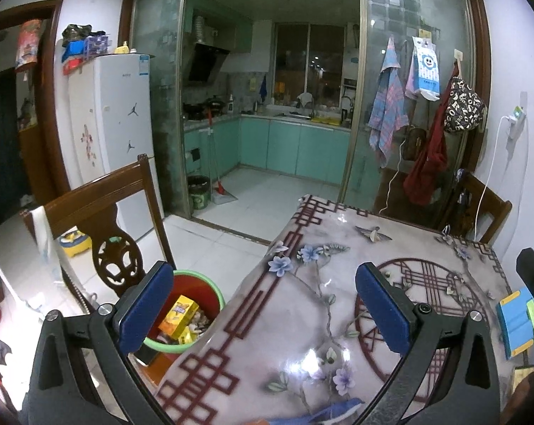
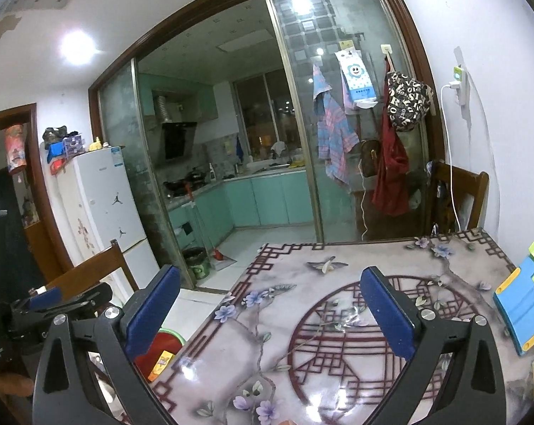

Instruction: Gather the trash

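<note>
A red bin with a green rim (image 1: 199, 288) stands on the floor left of the table and holds a yellow-orange carton (image 1: 178, 315) and other trash. It also shows in the right wrist view (image 2: 168, 343). My left gripper (image 1: 263, 304) is open and empty, held above the table's left edge with its left finger over the bin. My right gripper (image 2: 270, 315) is open and empty above the table. The left gripper (image 2: 47, 304) shows at the left of the right wrist view.
The table (image 1: 302, 318) has a glossy flowered cover. A blue and yellow stand (image 2: 525, 304) sits at its right edge, also in the left wrist view (image 1: 516, 322). A wooden chair (image 1: 114, 212) stands by the bin, another chair (image 2: 454, 198) at the far right. A fridge (image 1: 114, 124) stands behind.
</note>
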Motion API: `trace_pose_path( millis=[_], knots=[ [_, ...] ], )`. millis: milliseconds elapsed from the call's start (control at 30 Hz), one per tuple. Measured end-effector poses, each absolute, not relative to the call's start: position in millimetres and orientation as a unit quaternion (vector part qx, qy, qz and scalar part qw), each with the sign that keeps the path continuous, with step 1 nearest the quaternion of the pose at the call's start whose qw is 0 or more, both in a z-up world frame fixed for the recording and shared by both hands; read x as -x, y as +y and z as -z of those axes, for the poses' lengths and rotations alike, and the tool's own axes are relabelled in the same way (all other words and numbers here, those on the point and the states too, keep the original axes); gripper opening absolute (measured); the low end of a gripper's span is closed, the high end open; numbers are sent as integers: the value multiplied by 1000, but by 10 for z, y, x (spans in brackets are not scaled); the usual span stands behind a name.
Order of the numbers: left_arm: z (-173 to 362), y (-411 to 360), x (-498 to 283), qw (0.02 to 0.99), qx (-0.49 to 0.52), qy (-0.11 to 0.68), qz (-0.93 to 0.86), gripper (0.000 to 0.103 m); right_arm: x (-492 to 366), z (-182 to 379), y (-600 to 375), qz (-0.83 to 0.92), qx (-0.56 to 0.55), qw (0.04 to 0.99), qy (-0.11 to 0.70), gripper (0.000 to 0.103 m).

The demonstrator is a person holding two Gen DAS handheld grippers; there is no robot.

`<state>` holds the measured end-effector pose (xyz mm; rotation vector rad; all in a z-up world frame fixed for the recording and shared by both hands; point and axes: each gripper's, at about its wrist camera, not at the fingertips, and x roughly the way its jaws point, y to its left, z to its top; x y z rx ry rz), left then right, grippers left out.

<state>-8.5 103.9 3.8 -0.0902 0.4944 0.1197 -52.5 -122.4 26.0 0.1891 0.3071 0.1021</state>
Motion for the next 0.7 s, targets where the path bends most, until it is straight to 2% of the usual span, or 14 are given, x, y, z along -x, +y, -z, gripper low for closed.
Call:
trace_pose_path(
  millis=[700],
  knots=[
    [-40, 961, 54, 964, 41, 256, -62, 103, 428, -113, -1355, -41, -97, 979, 175, 102]
  ],
)
